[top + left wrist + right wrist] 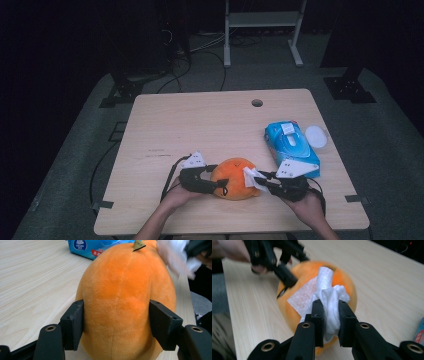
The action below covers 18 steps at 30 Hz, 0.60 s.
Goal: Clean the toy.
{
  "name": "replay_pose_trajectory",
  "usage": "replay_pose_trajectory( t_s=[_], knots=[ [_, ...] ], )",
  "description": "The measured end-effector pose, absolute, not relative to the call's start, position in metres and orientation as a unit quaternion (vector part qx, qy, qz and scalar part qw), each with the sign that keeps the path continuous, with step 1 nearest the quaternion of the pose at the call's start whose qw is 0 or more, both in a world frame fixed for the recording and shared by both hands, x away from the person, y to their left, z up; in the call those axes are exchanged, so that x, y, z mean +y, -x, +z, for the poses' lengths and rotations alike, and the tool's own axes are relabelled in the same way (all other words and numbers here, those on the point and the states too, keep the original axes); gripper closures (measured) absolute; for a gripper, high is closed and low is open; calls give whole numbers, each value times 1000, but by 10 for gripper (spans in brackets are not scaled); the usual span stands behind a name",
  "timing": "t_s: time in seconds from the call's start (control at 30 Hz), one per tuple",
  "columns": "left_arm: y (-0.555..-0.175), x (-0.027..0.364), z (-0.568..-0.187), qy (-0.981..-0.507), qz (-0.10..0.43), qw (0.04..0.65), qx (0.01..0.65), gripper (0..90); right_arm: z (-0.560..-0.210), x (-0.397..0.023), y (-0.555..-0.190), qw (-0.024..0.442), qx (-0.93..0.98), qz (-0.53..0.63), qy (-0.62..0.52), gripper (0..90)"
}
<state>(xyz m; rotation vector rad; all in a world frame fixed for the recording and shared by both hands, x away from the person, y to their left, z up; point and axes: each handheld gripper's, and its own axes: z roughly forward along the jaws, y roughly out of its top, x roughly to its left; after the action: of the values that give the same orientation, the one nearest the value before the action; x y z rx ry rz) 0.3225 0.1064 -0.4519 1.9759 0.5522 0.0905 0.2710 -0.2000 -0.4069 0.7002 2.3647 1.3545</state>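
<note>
Left gripper (116, 325) jaws clamp the orange plush toy (125, 302); right gripper (329, 315) jaws pinch a wet wipe (328, 300) against it. Wiping underway, unfinished.

A pale wood-grain table (200, 125) with a small round cable hole (257, 103) near its far edge carries a round orange plush toy (235, 179) at the front, a blue pack of wet wipes (291, 145) to the right and a white round lid (316, 136) just beside the pack.

black fingers (318, 315), brass screw eyelets, grey plates (194, 160)
</note>
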Motion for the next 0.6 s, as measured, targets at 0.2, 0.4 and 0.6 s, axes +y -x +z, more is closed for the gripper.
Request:
replay_pose_trajectory(
  t_s=[0.2, 0.4, 0.6],
  knots=[
    [-311, 95, -446, -836, 71, 513, 180, 336, -390, -201, -282, 169, 806, 505, -256, 768],
    [-308, 95, -443, -840, 58, 514, 161, 284, -405, -197, -291, 131, 818, 491, -270, 766],
    [-316, 92, -435, -833, 17, 520, 186, 108, -405, -199, -283, 106, 832, 487, -243, 766]
  ],
)
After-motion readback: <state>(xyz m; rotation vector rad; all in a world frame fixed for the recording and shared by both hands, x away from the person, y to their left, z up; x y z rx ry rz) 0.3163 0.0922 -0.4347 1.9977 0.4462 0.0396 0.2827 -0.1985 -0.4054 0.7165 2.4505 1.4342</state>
